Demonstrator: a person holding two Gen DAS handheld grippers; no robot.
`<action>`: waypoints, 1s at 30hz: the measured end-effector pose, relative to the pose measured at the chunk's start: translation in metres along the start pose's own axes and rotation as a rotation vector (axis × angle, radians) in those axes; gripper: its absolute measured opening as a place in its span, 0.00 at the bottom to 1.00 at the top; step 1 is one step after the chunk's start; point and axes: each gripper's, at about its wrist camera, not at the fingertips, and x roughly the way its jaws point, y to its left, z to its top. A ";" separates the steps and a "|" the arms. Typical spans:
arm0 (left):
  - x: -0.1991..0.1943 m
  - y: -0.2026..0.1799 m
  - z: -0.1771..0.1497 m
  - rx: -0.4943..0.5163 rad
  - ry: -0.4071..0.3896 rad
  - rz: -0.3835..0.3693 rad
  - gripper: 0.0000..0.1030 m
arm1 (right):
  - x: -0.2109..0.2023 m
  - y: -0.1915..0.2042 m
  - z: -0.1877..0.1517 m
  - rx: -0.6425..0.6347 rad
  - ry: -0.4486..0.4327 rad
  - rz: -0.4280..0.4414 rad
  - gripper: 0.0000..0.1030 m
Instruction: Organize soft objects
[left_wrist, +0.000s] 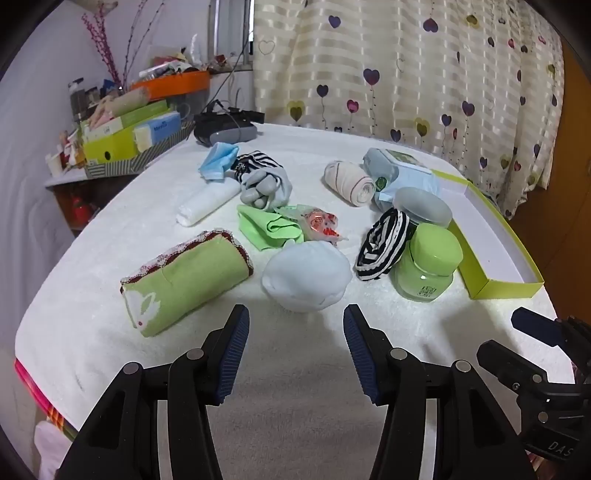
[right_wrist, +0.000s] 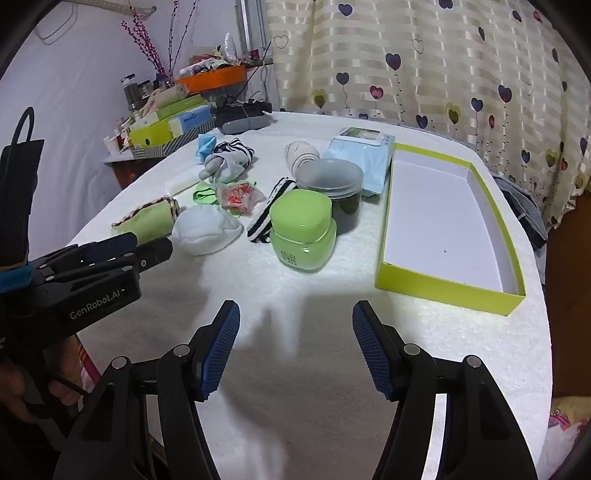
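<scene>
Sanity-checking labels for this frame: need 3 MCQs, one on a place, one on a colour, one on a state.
1. Where is the green jar relative to the open box?
A. inside it
B. to its left in the right wrist view
C. behind it

2. What colour are the open box's outer walls?
A. lime green
B. orange
C. blue

3. What state is the right gripper in?
A. shut on a sock
B. shut, nothing held
C. open, nothing held

Answers: 1 B, the jar stands on the white cloth beside the box; 2 A, the walls are lime with a white inside; 3 C, its jaws stand wide over bare cloth.
</scene>
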 end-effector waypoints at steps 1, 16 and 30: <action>0.000 0.000 0.000 -0.004 0.002 -0.003 0.51 | 0.000 0.000 0.000 0.001 -0.003 0.000 0.62; 0.004 -0.001 -0.003 0.004 0.013 -0.004 0.51 | -0.001 0.001 0.000 0.006 -0.005 0.012 0.62; 0.000 -0.002 -0.006 0.005 0.026 -0.035 0.51 | -0.002 0.004 0.001 0.006 -0.007 0.015 0.62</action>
